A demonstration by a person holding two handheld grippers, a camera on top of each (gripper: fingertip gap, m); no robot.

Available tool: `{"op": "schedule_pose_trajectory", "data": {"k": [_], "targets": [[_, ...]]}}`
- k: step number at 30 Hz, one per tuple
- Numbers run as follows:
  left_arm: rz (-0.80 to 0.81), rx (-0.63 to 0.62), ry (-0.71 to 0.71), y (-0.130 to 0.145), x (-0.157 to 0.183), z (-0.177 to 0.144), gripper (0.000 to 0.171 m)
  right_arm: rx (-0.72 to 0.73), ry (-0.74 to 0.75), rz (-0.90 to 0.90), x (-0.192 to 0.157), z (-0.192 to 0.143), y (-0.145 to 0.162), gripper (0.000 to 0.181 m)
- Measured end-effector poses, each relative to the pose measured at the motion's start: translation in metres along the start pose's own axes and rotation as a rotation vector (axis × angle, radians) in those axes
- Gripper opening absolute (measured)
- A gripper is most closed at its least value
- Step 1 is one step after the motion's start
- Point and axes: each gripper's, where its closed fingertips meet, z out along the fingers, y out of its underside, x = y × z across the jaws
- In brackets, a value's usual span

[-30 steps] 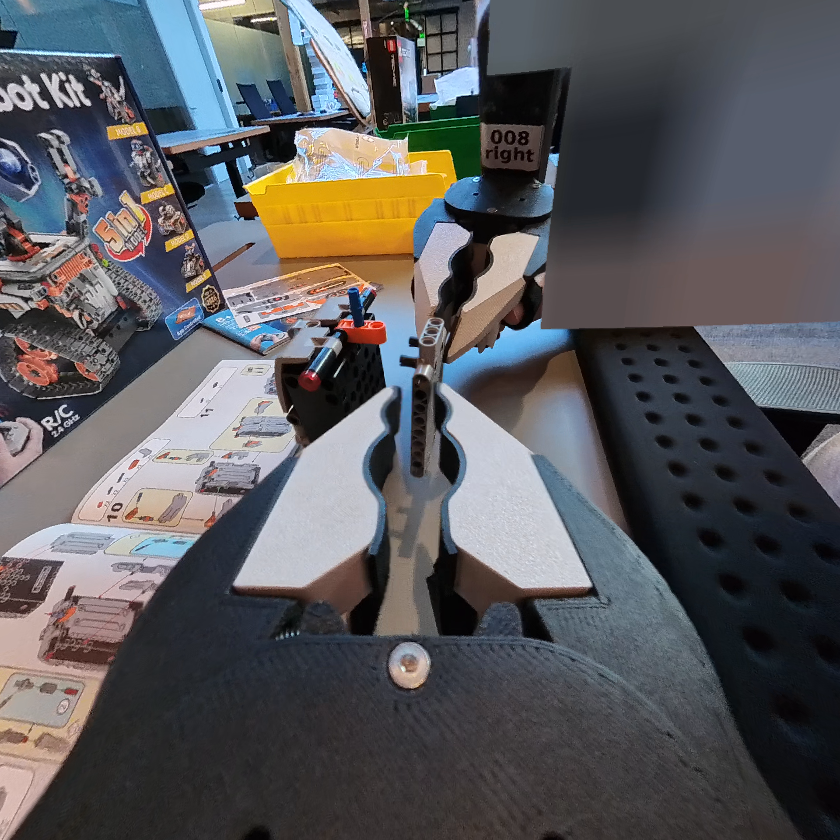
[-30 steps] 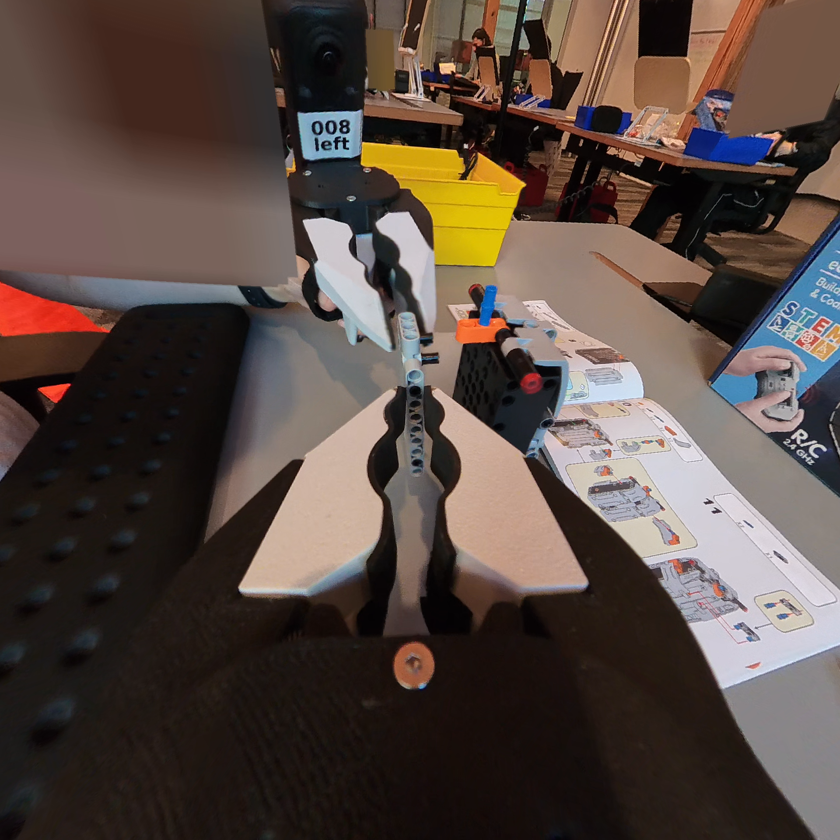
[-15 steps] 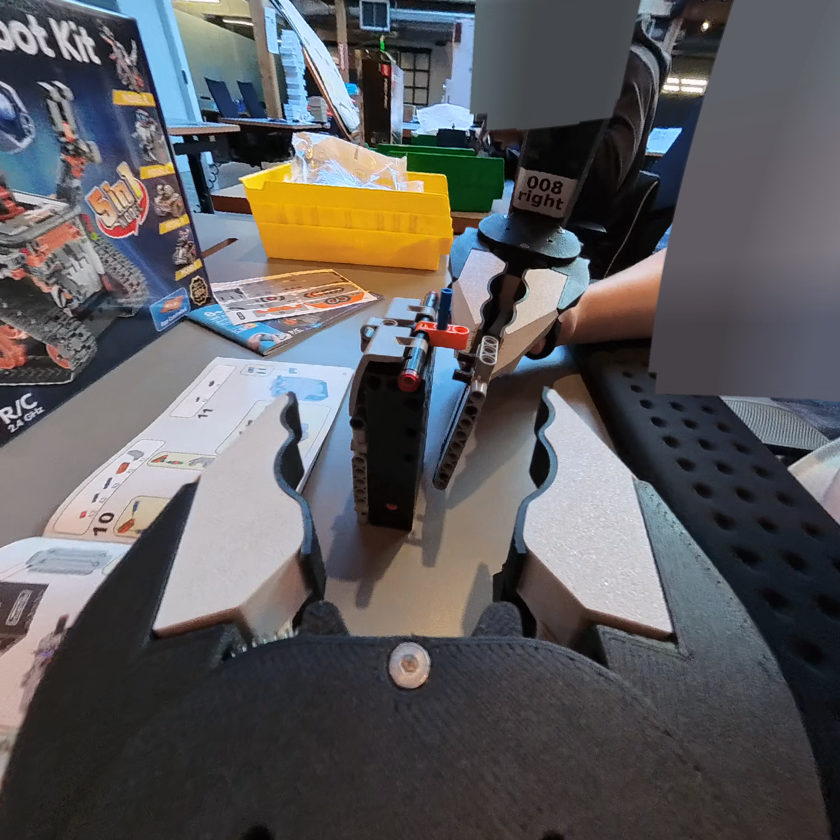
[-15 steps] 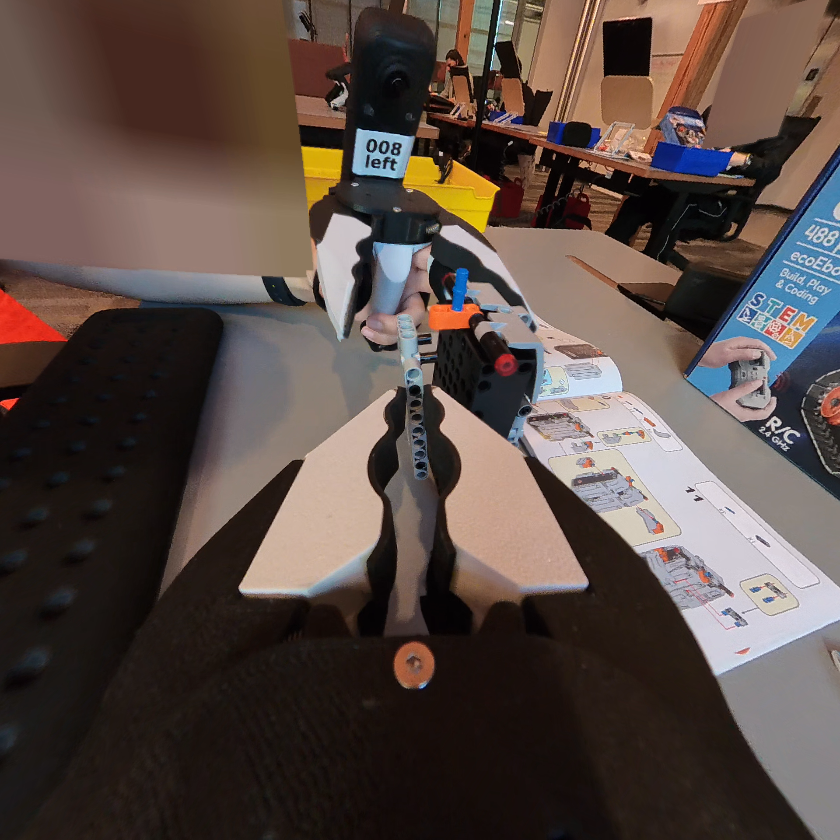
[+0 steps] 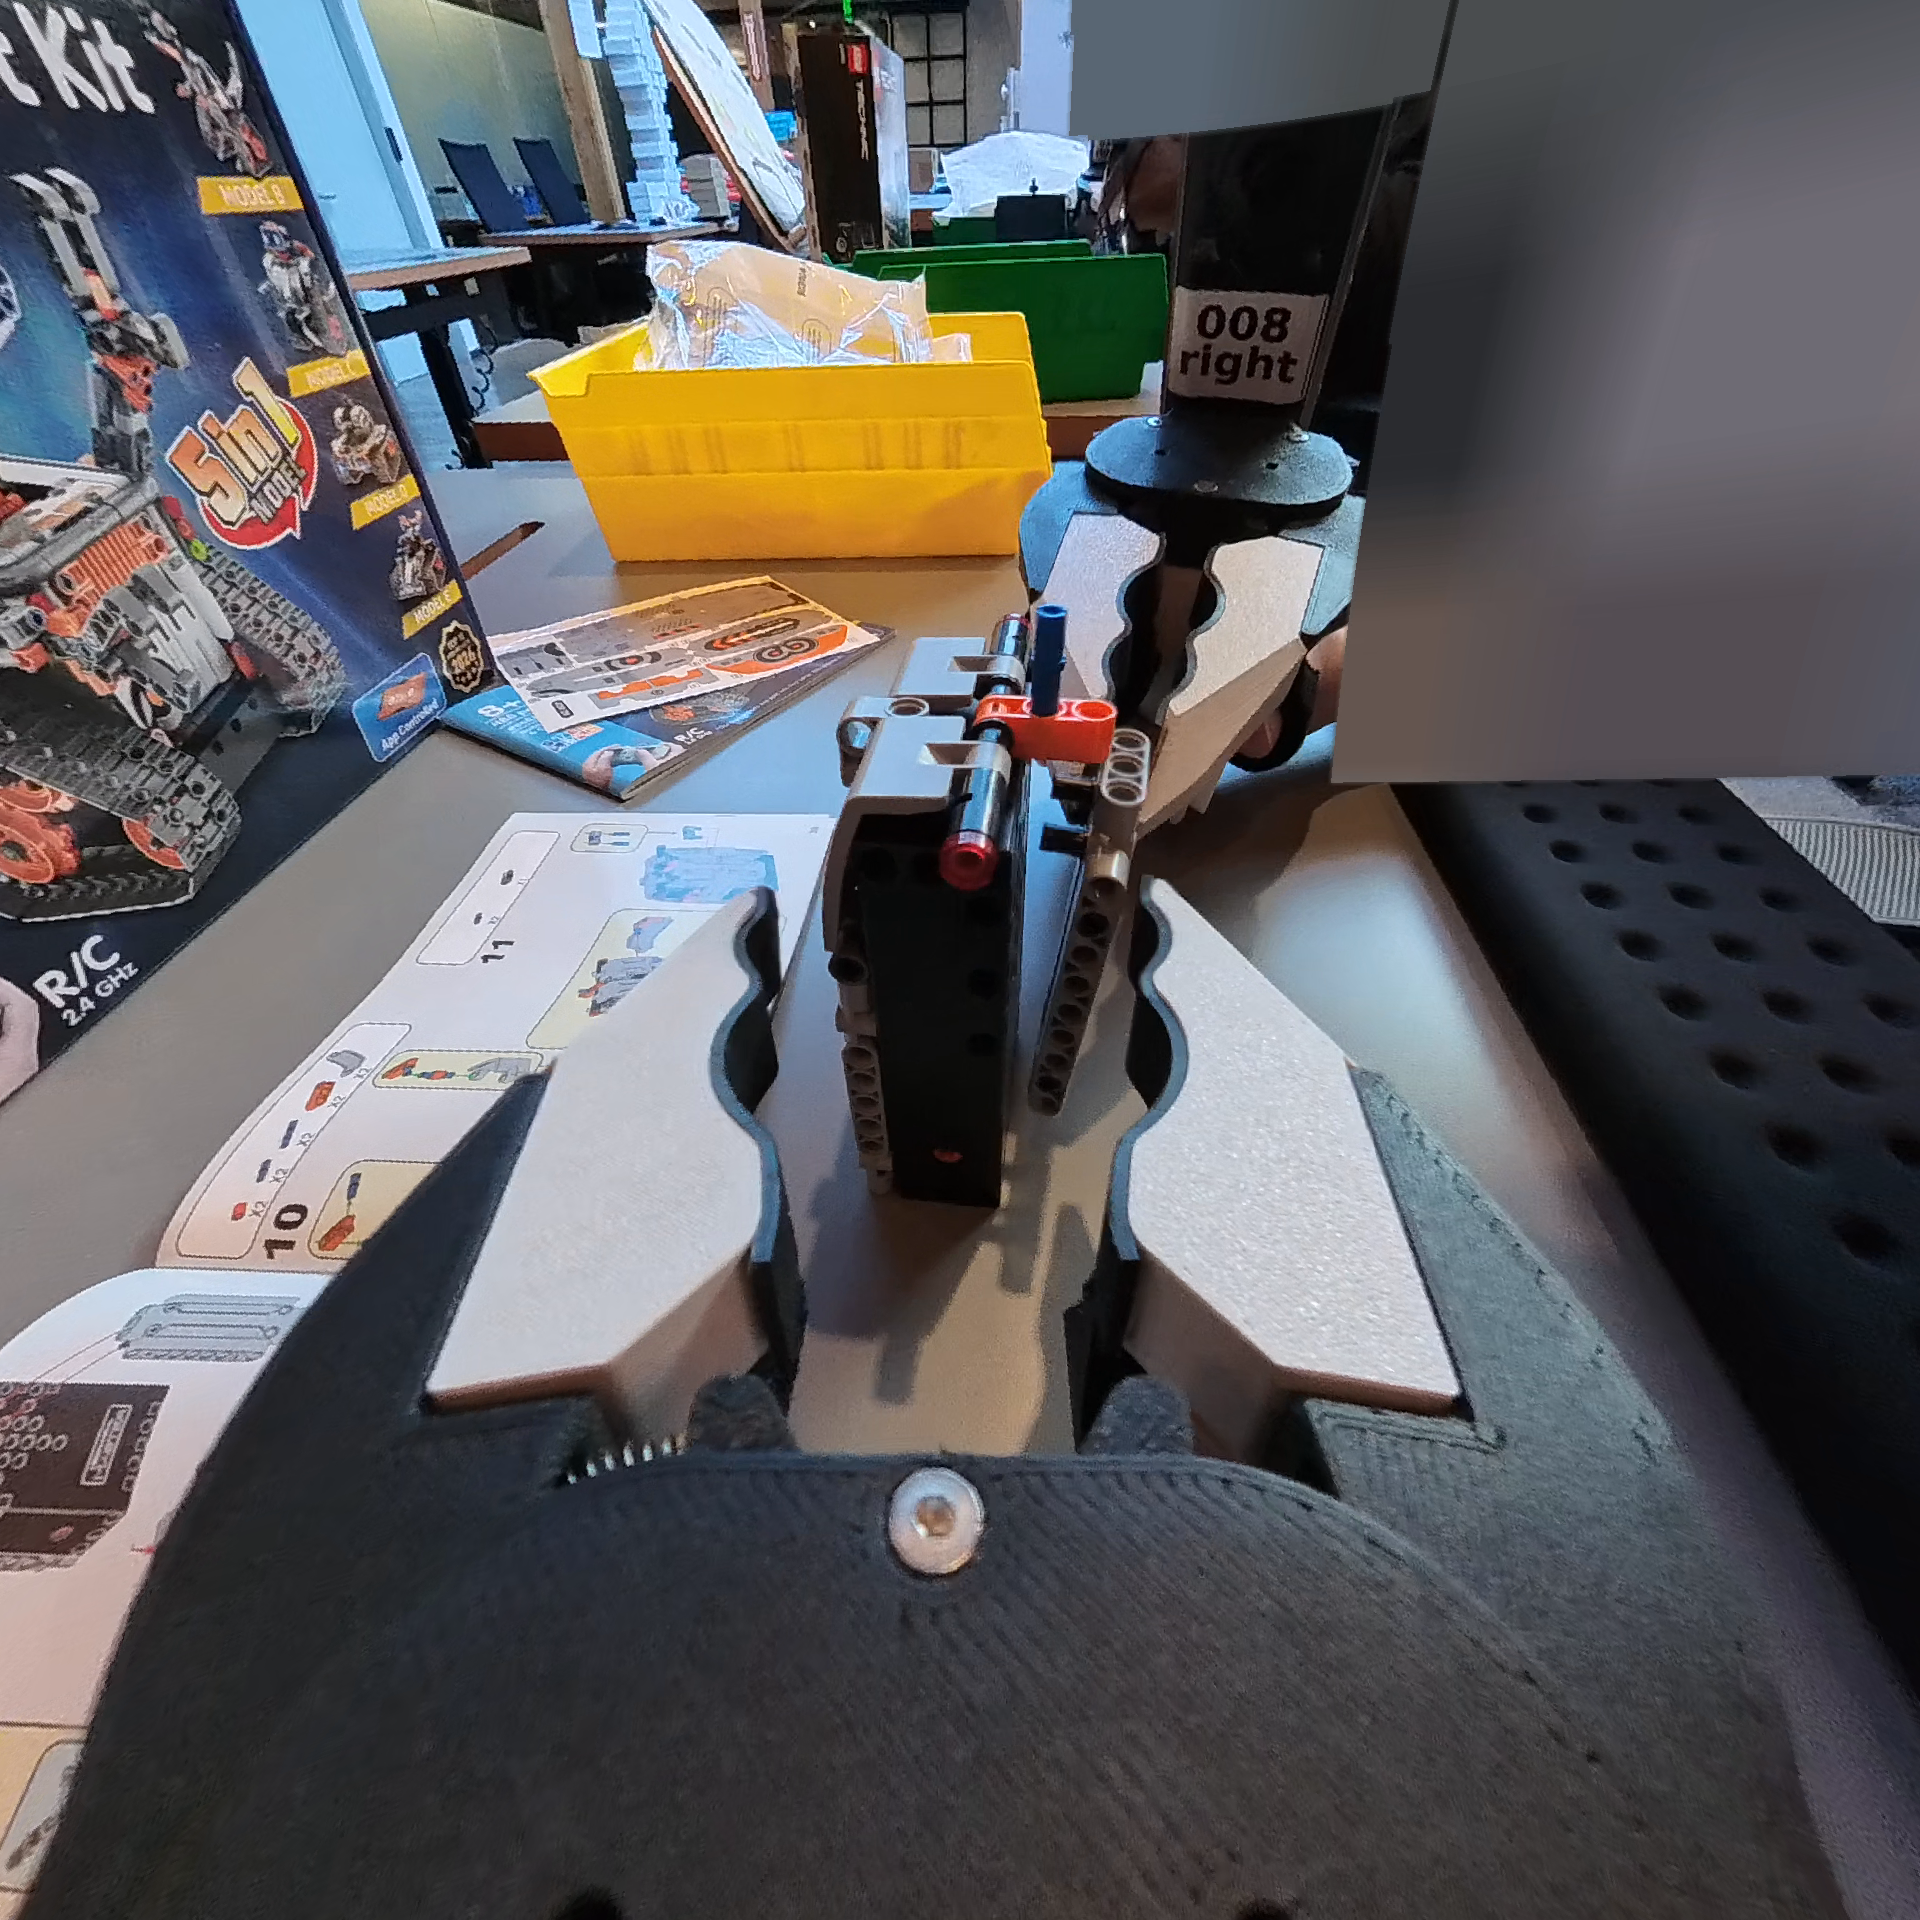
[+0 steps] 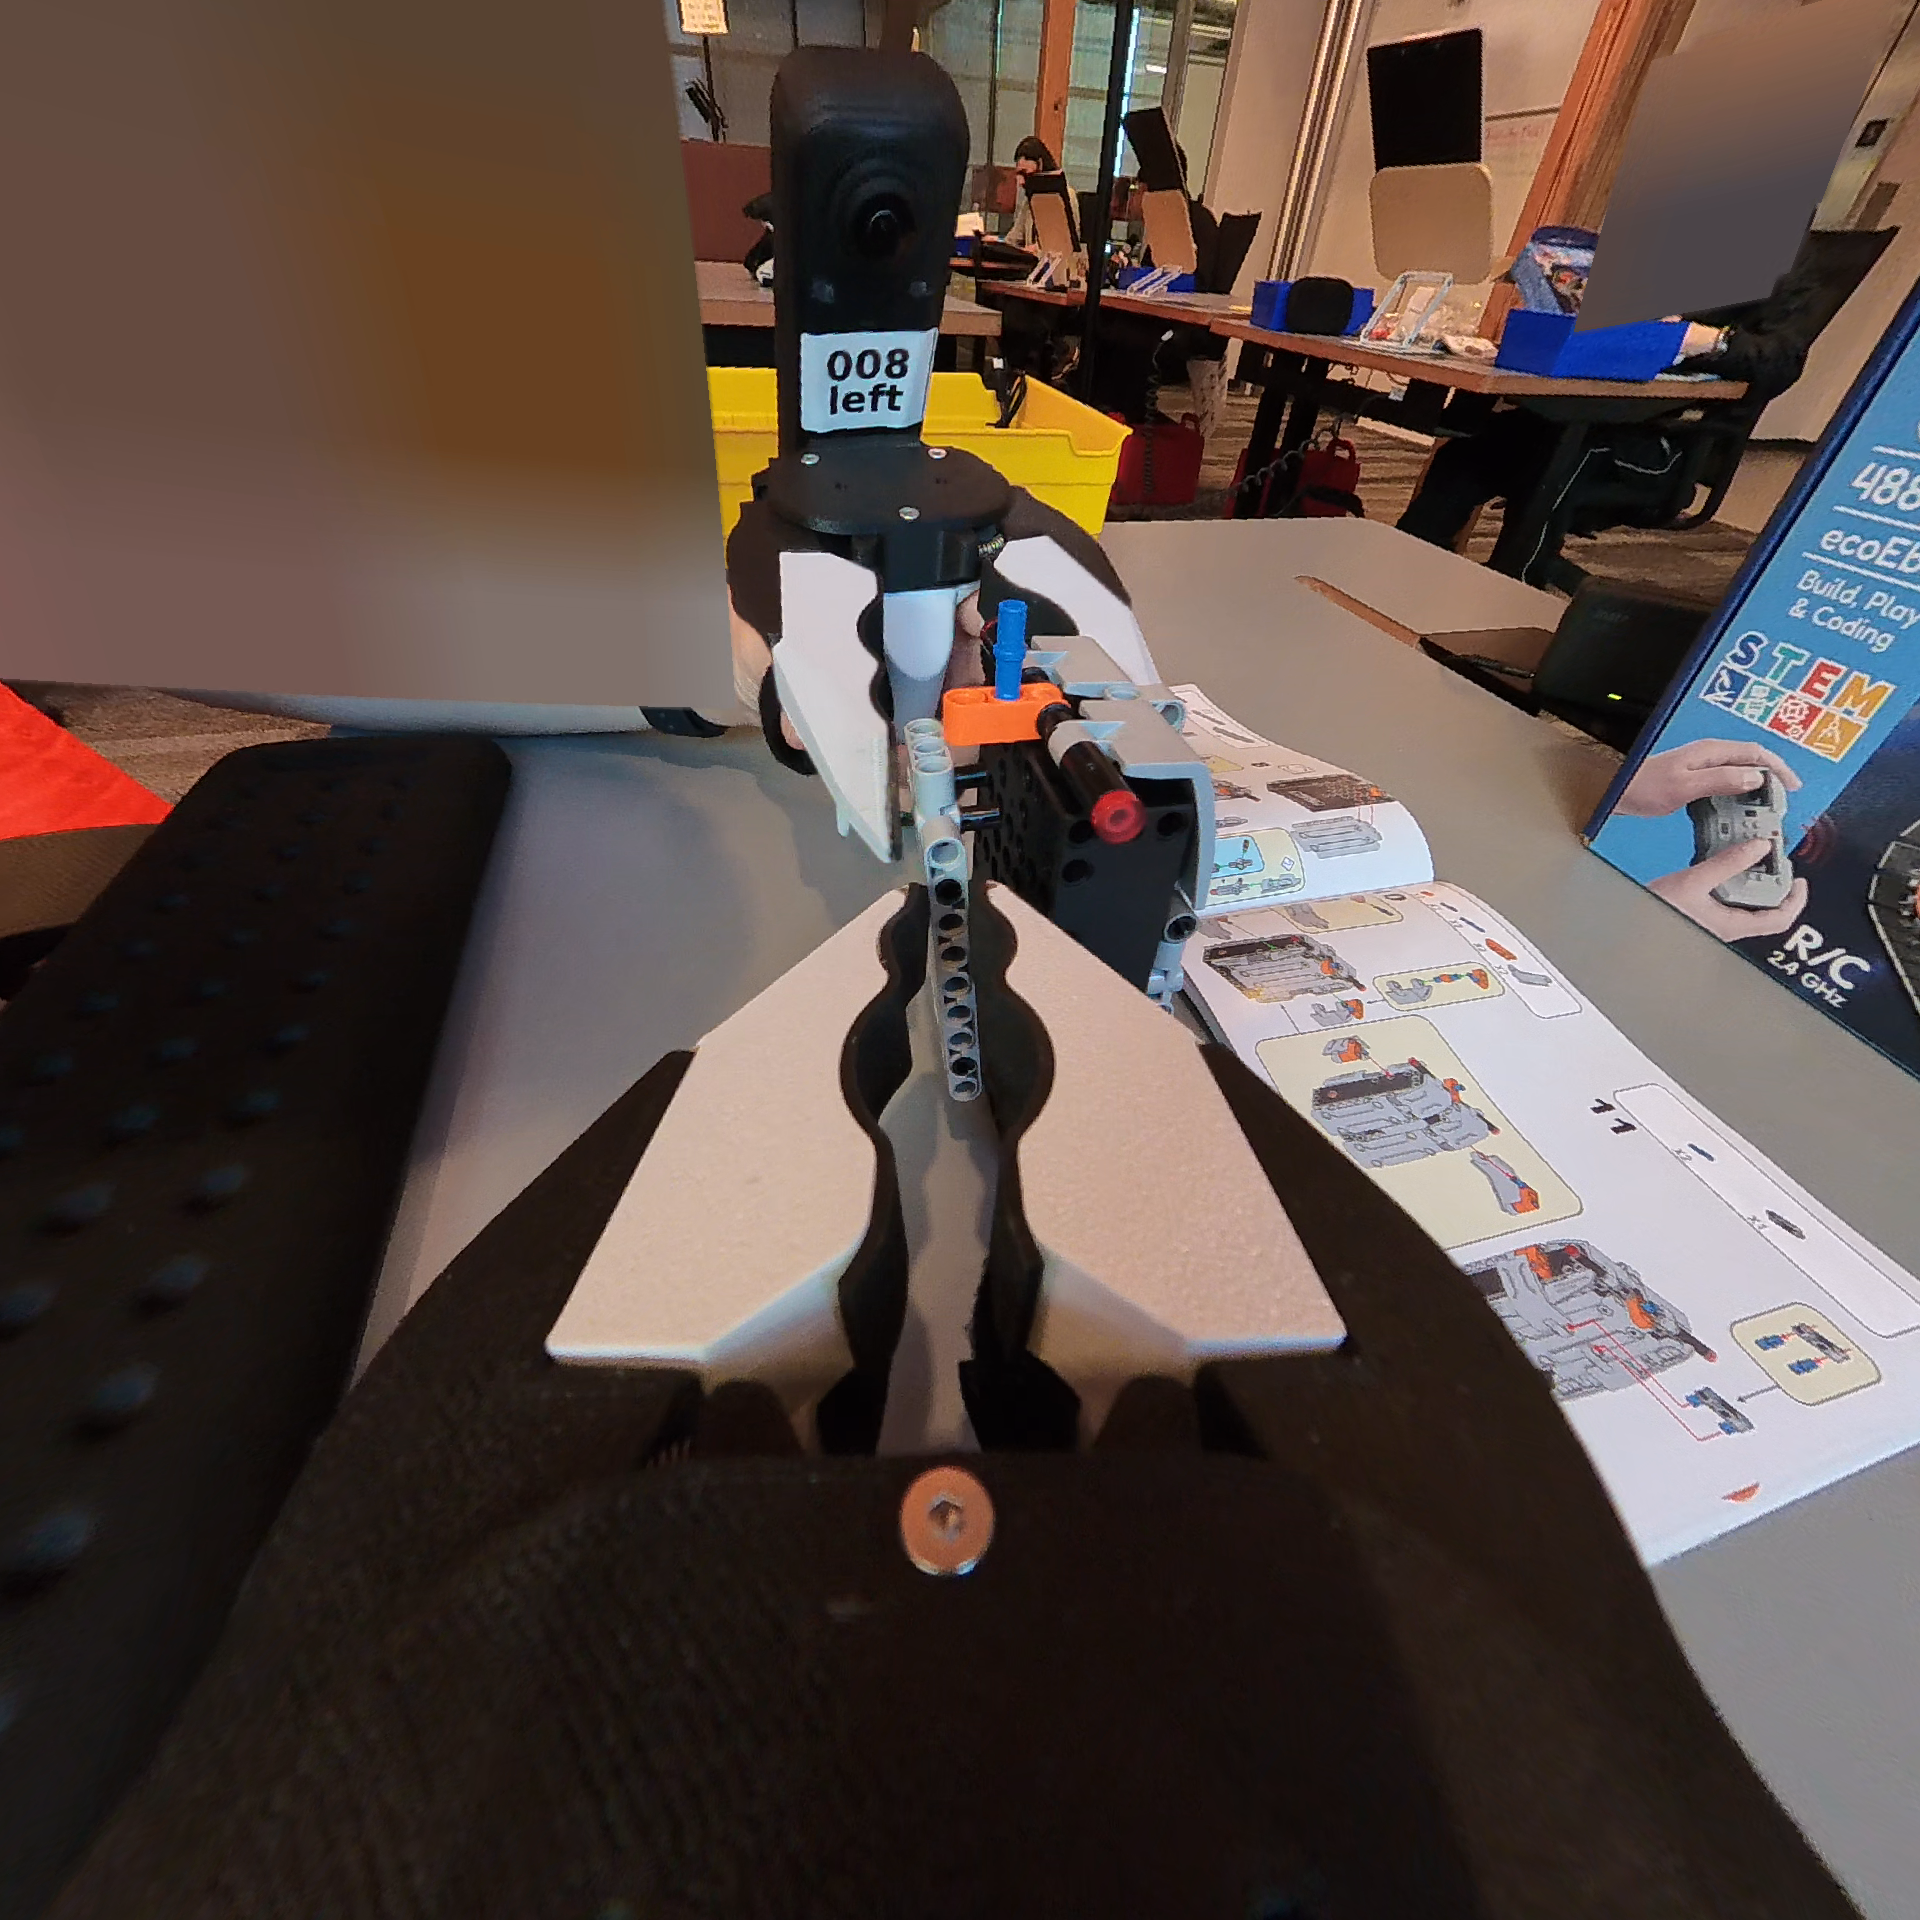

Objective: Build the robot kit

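Clamping the grey holed beam (image 6: 954, 997) in my right gripper (image 6: 951, 1023), I press its far end against the black block assembly (image 5: 930, 997) at twelve o'clock. My left gripper (image 5: 951, 1023), jaws apart, straddles that assembly, seemingly to steady it on the surface (image 5: 1351, 997).

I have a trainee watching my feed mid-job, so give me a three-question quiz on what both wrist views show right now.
1. True or false: the left gripper has its jaws shut.
2. What does the right gripper hold?
A. long grey holed plastic beam
B. blue pin
C. paper booklet
3. Fill in: the black brick-built block with a red-tipped axle stands on the grey ___.

Key: 1 false, they stand open around the block. 2 A. 3 table.
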Motion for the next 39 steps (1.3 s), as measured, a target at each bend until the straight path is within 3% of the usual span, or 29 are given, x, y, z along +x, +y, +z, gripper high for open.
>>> {"op": "schedule_pose_trajectory", "data": {"k": [7,14,39], "targets": [[0.031,-0.011,-0.01,0.001,0.0001,0.0027,0.065,-0.001,0.008,0.008,0.0016,0.0005,0.0002,0.006],[0.054,0.0,-0.015,-0.0007,0.0006,0.0025,0.05,-0.002,0.019,0.008,0.0037,0.001,0.0004,0.006],[0.013,0.014,-0.01,-0.0017,-0.0013,0.0011,0.044,-0.034,0.07,0.055,0.0083,-0.0014,-0.0002,0.006]]}}
